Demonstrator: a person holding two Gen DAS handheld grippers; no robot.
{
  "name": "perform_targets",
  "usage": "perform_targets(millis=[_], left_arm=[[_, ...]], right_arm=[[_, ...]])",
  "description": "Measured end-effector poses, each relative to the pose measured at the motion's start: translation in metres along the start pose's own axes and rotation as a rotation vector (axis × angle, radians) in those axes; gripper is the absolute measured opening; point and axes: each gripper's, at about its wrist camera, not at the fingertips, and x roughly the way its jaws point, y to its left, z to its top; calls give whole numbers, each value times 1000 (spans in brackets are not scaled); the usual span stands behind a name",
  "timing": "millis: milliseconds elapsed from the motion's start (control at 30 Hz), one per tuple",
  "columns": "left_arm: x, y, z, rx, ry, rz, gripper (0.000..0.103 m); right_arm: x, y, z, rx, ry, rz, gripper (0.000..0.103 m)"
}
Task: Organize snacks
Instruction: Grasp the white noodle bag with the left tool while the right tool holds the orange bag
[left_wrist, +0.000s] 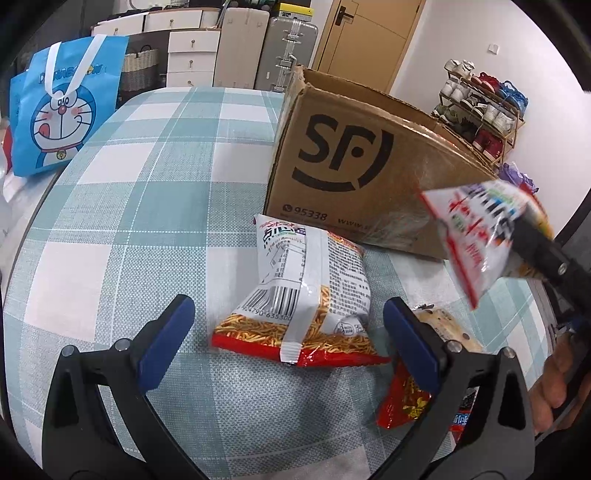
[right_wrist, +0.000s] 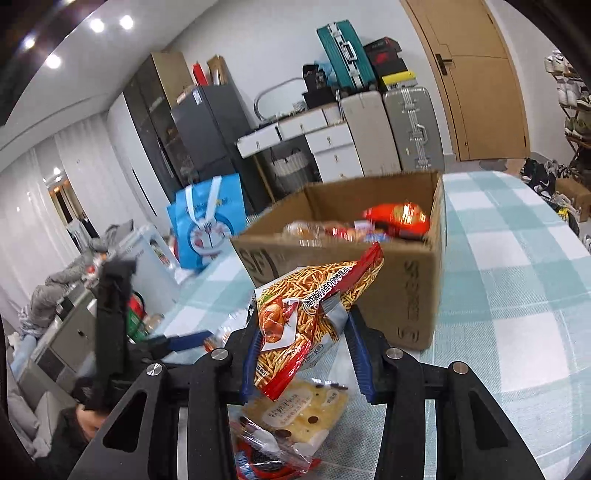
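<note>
My right gripper (right_wrist: 303, 328) is shut on a red and orange bag of noodle sticks (right_wrist: 314, 314), which hangs above the table in front of the open cardboard box (right_wrist: 369, 258). The same held bag (left_wrist: 476, 236) shows at the right of the left wrist view, beside the box (left_wrist: 369, 166). Several snack packs (right_wrist: 399, 218) lie inside the box. My left gripper (left_wrist: 288, 308) stands open low over the checked tablecloth (left_wrist: 147, 184). A second noodle-stick bag (left_wrist: 310, 291) lies back side up between and just beyond its fingertips, untouched by the pads.
A pale chocolate-chip bread pack (right_wrist: 295, 413) and a red pack (left_wrist: 402, 402) lie on the table near me. A blue cartoon tote bag (left_wrist: 62, 110) stands at the table's far left edge. Drawers, suitcases and a shoe rack (left_wrist: 484, 107) line the walls beyond.
</note>
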Motion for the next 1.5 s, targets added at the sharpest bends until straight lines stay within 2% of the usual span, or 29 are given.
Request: perform_targets(millis=[67,100,200,467,633,700,1100,1300,1367,1500], left_arm=[[1,-4,1,18,-5,28,101],[3,-7,1,32,1,40,98],[10,-15,0,83,35,55,81],[7,-30,-2,156,9,68,75],[1,-28,-2,134,-11,38,69],[-3,-28,-1,134,-22,33,63],[-39,-42,0,164,-108,20,51],[-61,-47,5,166,-145,-9,43],[-61,-48,6,178,-135,-6,43],[-48,-50,2,182,-65,-2,44]], right_arm=[[-6,0,3,2,-9,6,42],[-8,0,4,0,-12,11,42],[-10,1,4,-4,-10,12,42],[-7,2,3,-8,-6,12,42],[-10,5,2,-22,-19,4,42],[-13,6,3,-33,-30,-1,42],[-29,8,2,-64,-71,-9,42],[-41,11,4,-78,-99,5,42],[-43,10,4,-76,-99,4,42],[-41,5,4,-60,-90,-1,42]])
